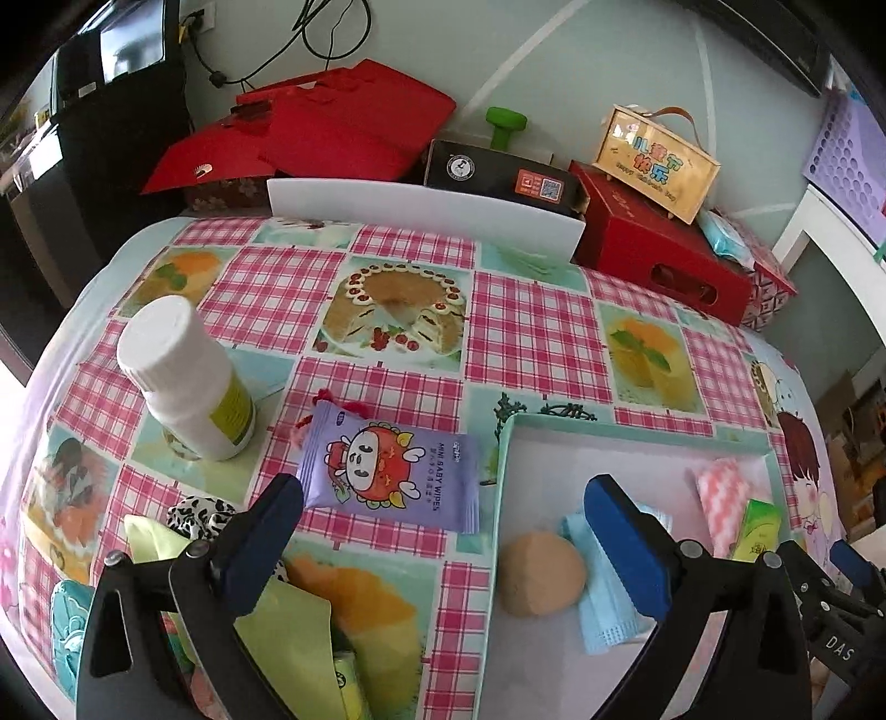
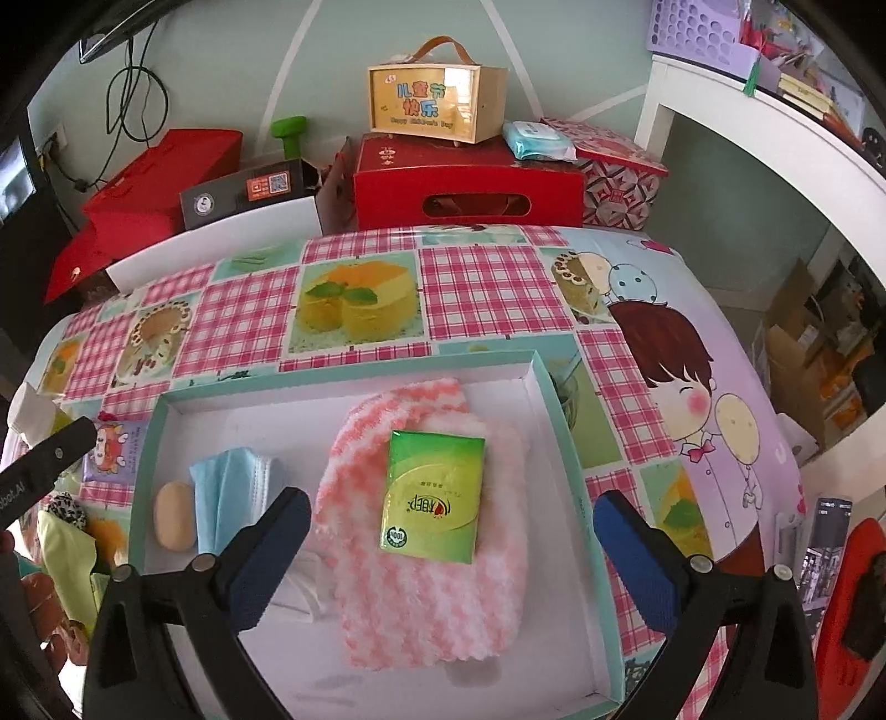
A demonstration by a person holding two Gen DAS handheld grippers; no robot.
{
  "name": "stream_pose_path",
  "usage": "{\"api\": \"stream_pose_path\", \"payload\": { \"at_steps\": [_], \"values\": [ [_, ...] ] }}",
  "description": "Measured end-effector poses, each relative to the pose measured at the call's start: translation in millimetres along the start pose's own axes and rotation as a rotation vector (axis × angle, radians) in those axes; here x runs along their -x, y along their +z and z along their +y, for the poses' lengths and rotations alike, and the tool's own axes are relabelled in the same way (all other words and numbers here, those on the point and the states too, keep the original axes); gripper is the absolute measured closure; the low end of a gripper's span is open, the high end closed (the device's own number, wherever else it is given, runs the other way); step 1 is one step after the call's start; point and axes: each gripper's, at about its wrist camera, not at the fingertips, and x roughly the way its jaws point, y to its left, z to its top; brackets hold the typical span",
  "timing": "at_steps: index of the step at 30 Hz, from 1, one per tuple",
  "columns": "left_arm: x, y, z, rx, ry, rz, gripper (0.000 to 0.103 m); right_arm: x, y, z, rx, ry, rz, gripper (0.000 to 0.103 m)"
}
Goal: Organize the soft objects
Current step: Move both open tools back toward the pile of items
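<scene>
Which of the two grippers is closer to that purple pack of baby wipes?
Left. The left gripper hangs open right by the purple wipes pack, one finger at its corner. The right gripper is open over the tray, above the green tissue pack.

Setting: a lived-in home room. Landmark: table under a pink-check tablecloth (image 2: 487, 288) printed with cakes and cartoon children. Behind it, against a pale green wall: red gift boxes (image 2: 468, 183), a wooden children's-day box (image 2: 437, 105), a green dumbbell (image 2: 288, 130). Right of it: white shelf (image 2: 720, 105) bearing a purple basket (image 2: 698, 25). Beyond the table's right edge: stacked cardboard cartons (image 2: 803, 338).
</scene>
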Motion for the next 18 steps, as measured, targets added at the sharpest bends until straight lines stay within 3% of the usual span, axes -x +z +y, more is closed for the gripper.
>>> {"api": "stream_pose_path", "payload": {
  "at_steps": [7,18],
  "values": [
    [10,2,5,-0.017,-0.022,0.005,0.002,9,2,-1,-0.006,0.001,-0.019,0.0],
    [41,16,45,0.01,0.085,-0.076,0.002,36,7,7,0.018,0.01,-0.086,0.0]
  ]
}}
